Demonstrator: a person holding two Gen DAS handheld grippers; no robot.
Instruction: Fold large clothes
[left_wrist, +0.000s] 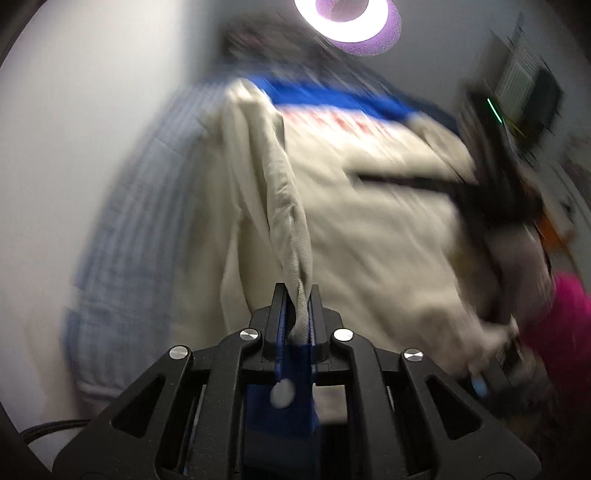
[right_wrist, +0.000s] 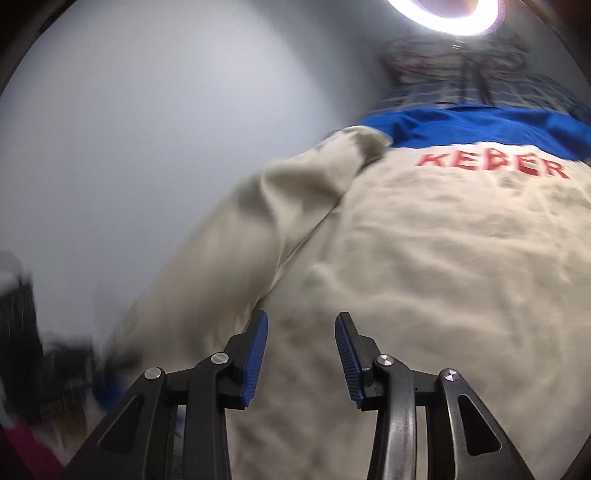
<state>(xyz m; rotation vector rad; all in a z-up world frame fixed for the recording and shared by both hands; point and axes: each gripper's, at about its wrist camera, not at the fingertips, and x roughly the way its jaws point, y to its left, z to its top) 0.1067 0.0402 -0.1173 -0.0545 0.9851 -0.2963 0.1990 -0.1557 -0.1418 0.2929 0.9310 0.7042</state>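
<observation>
Left wrist view: the left tool (left_wrist: 298, 291) is clenched on a bunched fold of the beige garment (left_wrist: 369, 221), the cloth rising from its tips toward 12 o'clock. The garment spreads over the white tabletop (left_wrist: 92, 147), its blue band (left_wrist: 325, 96) at 12 o'clock. The right tool (right_wrist: 301, 332) is tilted downward over the same garment, released, with nothing between its blue pads (right_wrist: 255, 354). Red lettering (right_wrist: 495, 164) lies at 1 o'clock.

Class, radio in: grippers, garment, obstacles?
Left gripper shut on sleeve. Right gripper open, empty. Cream jacket spread out. Nothing blocking.
</observation>
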